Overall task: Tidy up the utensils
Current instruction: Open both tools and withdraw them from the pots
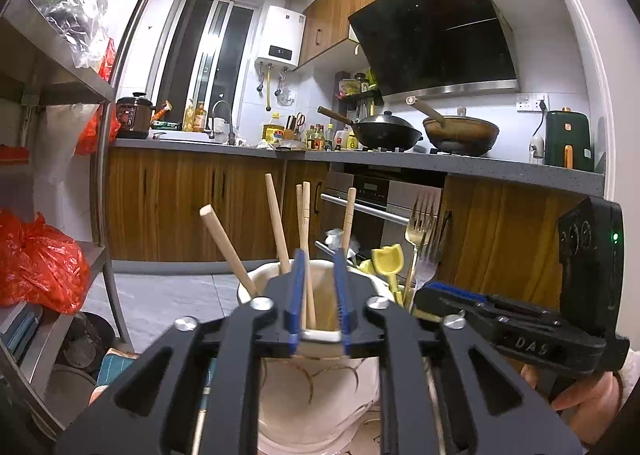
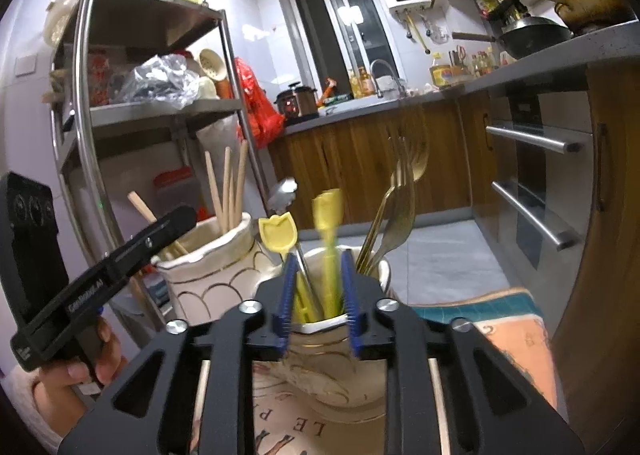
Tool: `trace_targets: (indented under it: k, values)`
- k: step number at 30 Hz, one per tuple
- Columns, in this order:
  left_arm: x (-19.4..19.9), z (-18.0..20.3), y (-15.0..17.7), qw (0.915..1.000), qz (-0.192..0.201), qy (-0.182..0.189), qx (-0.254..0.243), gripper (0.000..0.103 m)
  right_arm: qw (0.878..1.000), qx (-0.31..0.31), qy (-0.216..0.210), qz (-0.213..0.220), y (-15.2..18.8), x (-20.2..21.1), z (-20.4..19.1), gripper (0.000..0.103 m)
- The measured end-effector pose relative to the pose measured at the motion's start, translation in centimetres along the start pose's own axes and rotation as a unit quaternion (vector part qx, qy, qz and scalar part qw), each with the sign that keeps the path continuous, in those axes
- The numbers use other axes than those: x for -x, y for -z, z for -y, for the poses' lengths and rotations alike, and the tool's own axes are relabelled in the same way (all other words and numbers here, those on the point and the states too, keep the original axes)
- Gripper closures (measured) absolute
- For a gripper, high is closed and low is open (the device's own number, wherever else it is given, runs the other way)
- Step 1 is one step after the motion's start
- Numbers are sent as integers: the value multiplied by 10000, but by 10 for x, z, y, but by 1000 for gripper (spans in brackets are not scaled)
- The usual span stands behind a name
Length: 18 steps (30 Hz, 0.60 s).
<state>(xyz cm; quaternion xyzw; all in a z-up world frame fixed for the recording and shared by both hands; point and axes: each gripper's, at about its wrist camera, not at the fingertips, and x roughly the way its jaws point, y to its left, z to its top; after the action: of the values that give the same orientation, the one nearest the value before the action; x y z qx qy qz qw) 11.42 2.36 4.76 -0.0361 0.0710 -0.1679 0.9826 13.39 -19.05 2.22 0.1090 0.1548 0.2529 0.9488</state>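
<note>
Meanwhile, both grippers hover part-open, the left gripper point(image 1: 319, 297) around wooden chopsticks point(image 1: 306, 251) in a cream ceramic jar point(image 1: 320, 395), the right gripper point(image 2: 318, 301) beside it astride a yellow plastic spoon point(image 2: 329, 251); squeezing squarely before lifting straight up looks wisest.

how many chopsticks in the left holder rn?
5 in the cream holder: one leaning far left, one upright left of centre, a pair between the left gripper fingers, one right. More may be hidden.
</note>
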Motion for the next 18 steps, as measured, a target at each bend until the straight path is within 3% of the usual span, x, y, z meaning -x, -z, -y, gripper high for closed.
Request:
trace_targets:
  k: [7, 11, 15, 18]
  values:
    - [26, 10, 6, 9999, -40, -44, -129, 77, 9998, -87, 162, 36, 8, 31, 2, 71]
    - [51, 14, 13, 9998, -78, -133, -136, 58, 9996, -35, 253, -92, 18, 51, -1, 63]
    - [73, 15, 24, 9993, -199, -291, -103, 35, 9991, 153, 384, -90, 25, 68, -8, 31]
    - [89, 14, 31, 9984, -248, -496, -129, 19, 9976, 426, 543, -10, 30, 81, -17, 22]
